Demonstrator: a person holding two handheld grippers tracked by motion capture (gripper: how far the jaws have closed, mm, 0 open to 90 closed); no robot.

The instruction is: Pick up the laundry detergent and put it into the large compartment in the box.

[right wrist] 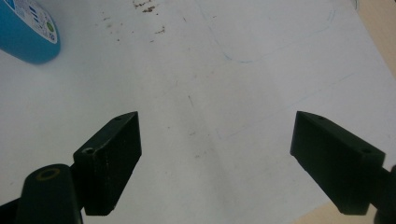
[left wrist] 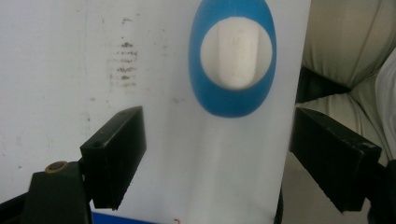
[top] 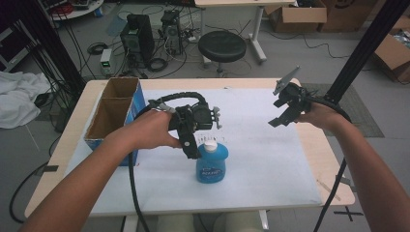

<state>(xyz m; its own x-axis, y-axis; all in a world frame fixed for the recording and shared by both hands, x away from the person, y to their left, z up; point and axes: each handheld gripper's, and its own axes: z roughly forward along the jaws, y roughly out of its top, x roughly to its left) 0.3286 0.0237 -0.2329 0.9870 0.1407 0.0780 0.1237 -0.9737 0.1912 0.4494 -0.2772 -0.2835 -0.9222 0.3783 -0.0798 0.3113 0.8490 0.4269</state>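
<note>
I judge the work is only at its beginning. The blue bottle (top: pixel 212 163) stands upright on the white sheet (top: pixel 270 159), near the front edge of the table (top: pixel 319 145), and nothing holds it yet. My left gripper (top: pixel 193 145) hangs just above the bottle's white cap (left wrist: pixel 237 52), pointing down, with its jaws spread wide and empty. My right gripper (top: pixel 283 116) waits well apart on the right side, its jaws also spread wide over bare sheet. What is left, I think: to lower, to close on the bottle, and perhaps to carry it to the cardboard box (top: pixel 113 113) at the left.
</note>
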